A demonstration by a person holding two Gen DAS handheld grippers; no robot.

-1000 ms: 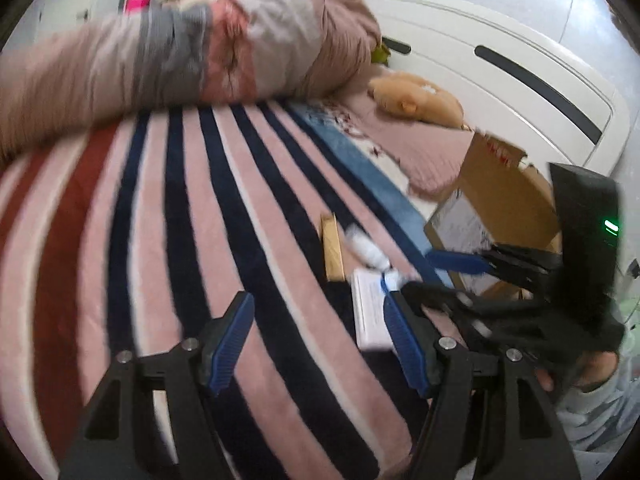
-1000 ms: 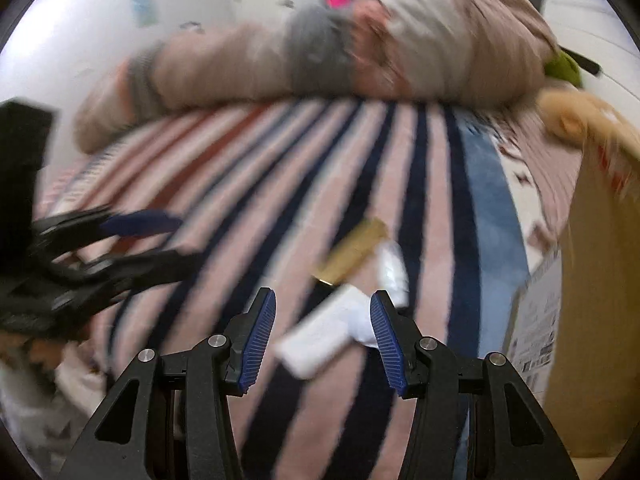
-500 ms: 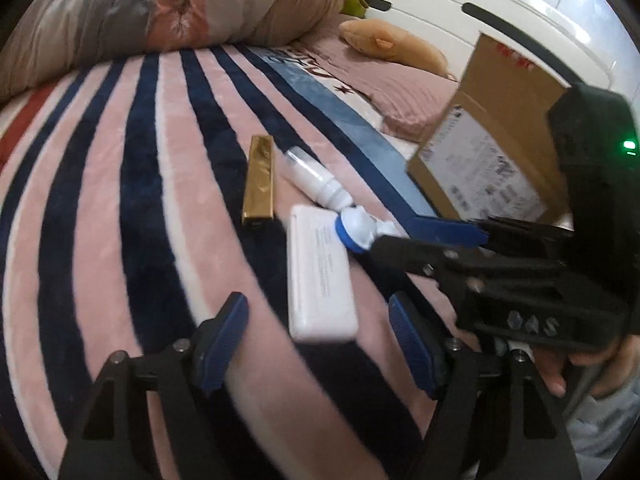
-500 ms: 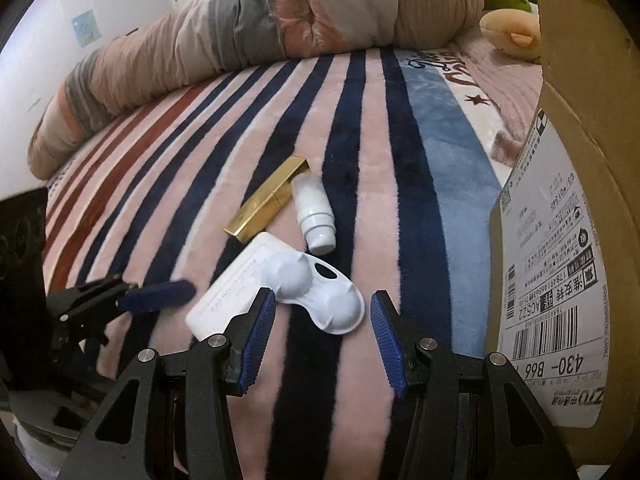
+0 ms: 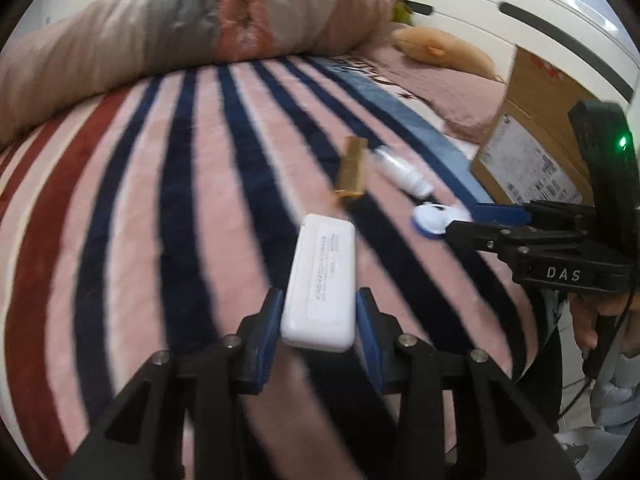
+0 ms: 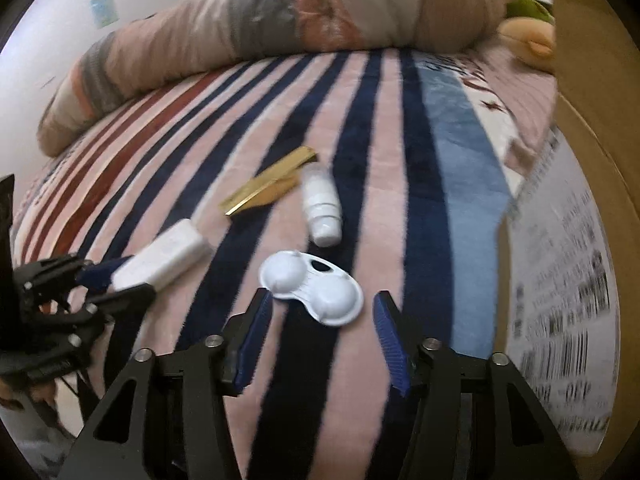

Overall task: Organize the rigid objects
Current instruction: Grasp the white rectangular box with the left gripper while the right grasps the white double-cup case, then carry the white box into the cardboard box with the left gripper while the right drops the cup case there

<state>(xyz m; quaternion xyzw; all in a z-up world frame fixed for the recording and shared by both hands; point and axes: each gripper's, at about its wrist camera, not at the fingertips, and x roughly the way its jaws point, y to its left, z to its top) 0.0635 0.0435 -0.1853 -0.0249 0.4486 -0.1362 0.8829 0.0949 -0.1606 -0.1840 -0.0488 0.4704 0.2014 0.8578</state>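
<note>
My left gripper (image 5: 320, 320) is shut on a flat white rectangular case (image 5: 323, 276) and holds it over the striped blanket; it also shows in the right wrist view (image 6: 164, 256). My right gripper (image 6: 320, 328) is open, its fingers on either side of a white contact lens case (image 6: 312, 286), which also shows in the left wrist view (image 5: 434, 219). A gold bar-shaped box (image 6: 266, 190) and a small white bottle (image 6: 322, 210) lie just beyond it on the blanket.
An open cardboard box (image 6: 580, 240) with a shipping label stands at the right, on the bed's edge. A rolled quilt (image 5: 200, 32) lies across the back. A tan plush toy (image 5: 440, 46) and a pink pillow lie near the white headboard.
My left gripper has closed on the white case and lifted it away from the lens case. My right gripper has stayed open around the lens case.
</note>
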